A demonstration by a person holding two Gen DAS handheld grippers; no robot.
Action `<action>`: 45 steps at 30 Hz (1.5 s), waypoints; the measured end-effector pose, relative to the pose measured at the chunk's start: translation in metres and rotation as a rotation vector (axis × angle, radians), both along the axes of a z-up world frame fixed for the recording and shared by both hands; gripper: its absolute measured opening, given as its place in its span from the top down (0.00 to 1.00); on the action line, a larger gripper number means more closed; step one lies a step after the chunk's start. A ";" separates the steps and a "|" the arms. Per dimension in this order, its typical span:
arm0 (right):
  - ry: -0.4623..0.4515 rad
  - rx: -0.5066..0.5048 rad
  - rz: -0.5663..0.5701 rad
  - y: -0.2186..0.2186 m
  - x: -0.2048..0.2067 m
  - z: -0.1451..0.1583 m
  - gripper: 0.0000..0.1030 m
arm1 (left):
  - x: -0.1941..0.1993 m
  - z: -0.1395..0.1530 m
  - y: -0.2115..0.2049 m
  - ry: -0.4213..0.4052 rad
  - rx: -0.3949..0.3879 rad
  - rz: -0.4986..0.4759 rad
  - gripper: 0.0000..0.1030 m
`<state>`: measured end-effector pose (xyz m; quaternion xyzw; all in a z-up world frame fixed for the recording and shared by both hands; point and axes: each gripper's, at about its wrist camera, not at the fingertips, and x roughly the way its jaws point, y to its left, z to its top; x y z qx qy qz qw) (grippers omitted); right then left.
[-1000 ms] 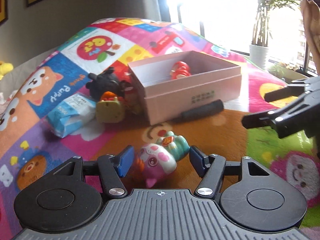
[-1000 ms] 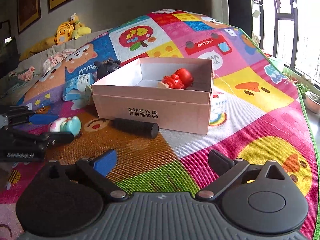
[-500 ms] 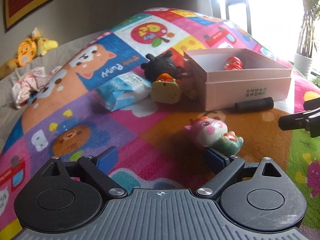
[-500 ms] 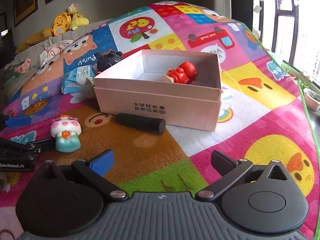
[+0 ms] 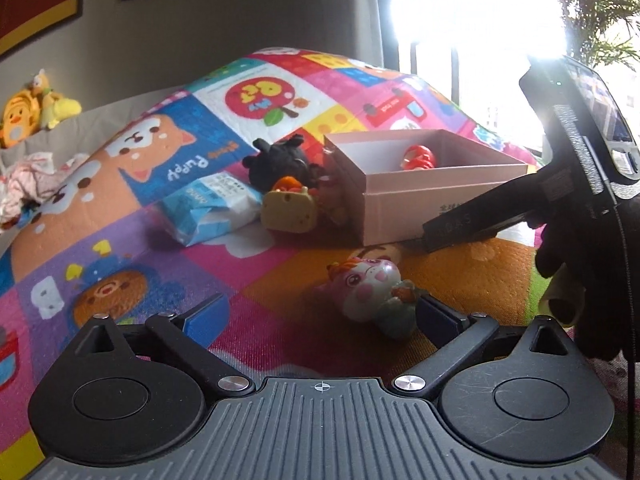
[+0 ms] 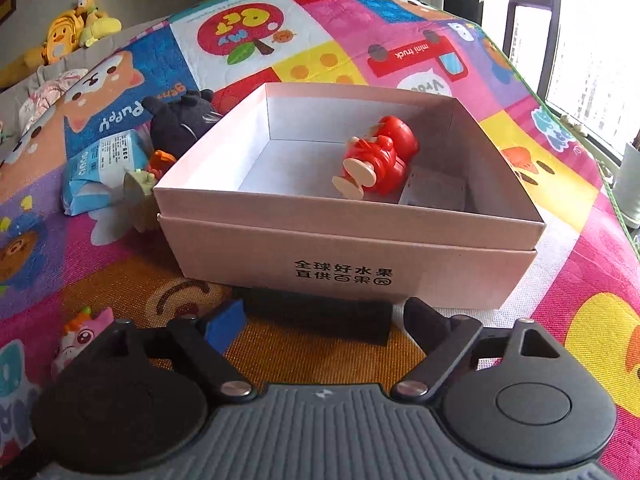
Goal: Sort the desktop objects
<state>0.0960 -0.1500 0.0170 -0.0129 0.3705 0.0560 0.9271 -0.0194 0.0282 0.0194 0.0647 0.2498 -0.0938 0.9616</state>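
A pink open box (image 6: 400, 256) stands on the colourful play mat and holds a red toy figure (image 6: 380, 160); both also show in the left wrist view, the box (image 5: 404, 204) and the red toy (image 5: 418, 158). A black cylinder (image 6: 320, 314) lies against the box front, between the fingers of my open right gripper (image 6: 324, 320). A pink pig figurine (image 5: 372, 290) lies on the mat, just inside the right finger of my open, empty left gripper (image 5: 320, 316). It also shows in the right wrist view (image 6: 82, 336).
Left of the box lie a black plush (image 5: 280, 160), a yellow toy (image 5: 290, 208) and a blue tissue pack (image 5: 212, 208). Yellow plush toys (image 6: 68, 34) sit far back left. A window and a potted plant (image 6: 630, 184) are on the right.
My left gripper has let go of the pig figurine, opened and drawn back left. My right gripper has moved forward to the box, its fingers now around the black cylinder.
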 end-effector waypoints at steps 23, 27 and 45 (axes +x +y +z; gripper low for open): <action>-0.047 0.043 0.238 -0.072 -0.094 -0.002 0.19 | 0.045 -0.012 -0.041 0.088 0.177 -0.204 0.05; -0.042 0.044 0.244 -0.071 -0.093 -0.003 0.19 | 0.039 -0.011 -0.041 0.083 0.165 -0.207 0.25; -0.031 0.010 0.245 -0.061 -0.080 -0.004 0.18 | 0.003 -0.003 -0.043 0.068 0.136 -0.179 0.30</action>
